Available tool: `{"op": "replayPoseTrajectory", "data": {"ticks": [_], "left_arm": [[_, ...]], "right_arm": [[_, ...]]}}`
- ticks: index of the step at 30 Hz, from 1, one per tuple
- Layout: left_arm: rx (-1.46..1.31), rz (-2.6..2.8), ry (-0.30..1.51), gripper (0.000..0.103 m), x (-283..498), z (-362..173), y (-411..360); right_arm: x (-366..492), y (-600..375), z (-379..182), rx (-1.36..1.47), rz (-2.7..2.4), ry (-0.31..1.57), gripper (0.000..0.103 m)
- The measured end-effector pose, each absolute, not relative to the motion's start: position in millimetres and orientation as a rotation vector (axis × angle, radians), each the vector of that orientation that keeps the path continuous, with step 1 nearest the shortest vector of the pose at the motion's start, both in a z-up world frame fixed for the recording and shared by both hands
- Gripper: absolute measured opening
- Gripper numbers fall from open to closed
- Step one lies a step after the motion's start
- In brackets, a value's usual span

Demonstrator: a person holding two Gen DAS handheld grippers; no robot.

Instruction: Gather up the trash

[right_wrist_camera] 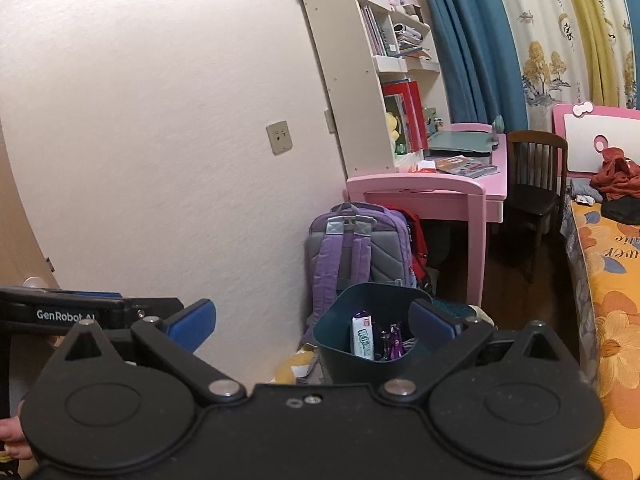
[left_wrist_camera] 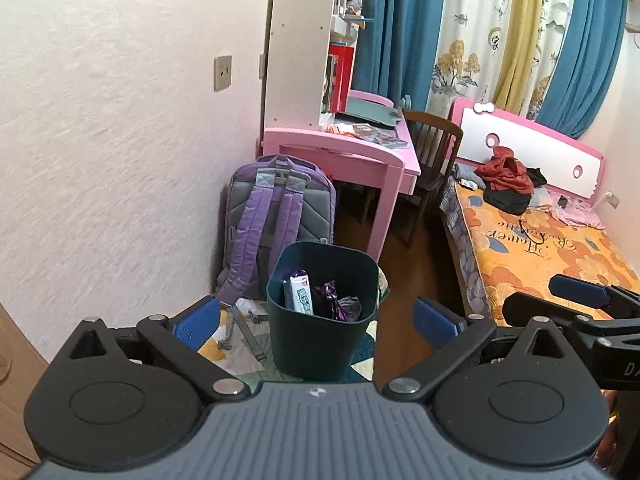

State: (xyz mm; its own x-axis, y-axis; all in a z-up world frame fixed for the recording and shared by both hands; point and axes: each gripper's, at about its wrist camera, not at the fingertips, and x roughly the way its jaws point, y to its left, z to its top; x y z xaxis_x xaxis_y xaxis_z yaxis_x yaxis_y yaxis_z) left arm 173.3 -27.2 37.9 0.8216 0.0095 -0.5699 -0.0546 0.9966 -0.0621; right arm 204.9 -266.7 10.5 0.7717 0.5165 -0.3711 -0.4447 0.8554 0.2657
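Note:
A dark teal bin (left_wrist_camera: 322, 332) stands on the floor in front of a purple backpack (left_wrist_camera: 272, 216). Inside lie a white and green packet (left_wrist_camera: 299, 291) and a crumpled purple wrapper (left_wrist_camera: 334, 300). My left gripper (left_wrist_camera: 316, 320) hangs just above and before the bin, open wide with nothing between its blue pads. The right wrist view shows the same bin (right_wrist_camera: 352, 368) with the packet (right_wrist_camera: 363, 337) and purple wrapper (right_wrist_camera: 394, 344) inside. My right gripper (right_wrist_camera: 314, 326) is open and empty, its right pad over the bin's rim. Each gripper shows at the edge of the other's view.
A pink desk (left_wrist_camera: 360, 152) with a white shelf unit (left_wrist_camera: 300, 40) stands behind the backpack, a dark wooden chair (left_wrist_camera: 434, 148) beside it. A bed (left_wrist_camera: 552, 256) with an orange flowered cover and piled clothes (left_wrist_camera: 510, 180) fills the right. The pale wall (left_wrist_camera: 120, 140) runs along the left.

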Motion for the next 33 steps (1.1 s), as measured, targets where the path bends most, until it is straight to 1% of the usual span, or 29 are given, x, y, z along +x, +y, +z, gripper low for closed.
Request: {"op": "replayPoseTrajectory", "data": {"ticks": [8, 23, 33], "left_arm": [[-0.07, 0.035, 0.622, 0.103, 173, 44, -25], [-0.049, 0.009, 0.624, 0.103, 167, 49, -24], [-0.055, -0.014, 0.612, 0.103, 163, 48, -27]], "right_arm": [[203, -264, 13, 0.174, 0.516, 0.481, 0.103], [193, -256, 19, 0.184, 0.51, 0.457, 0.103], [189, -258, 19, 0.181, 0.489, 0.474, 0.103]]}}
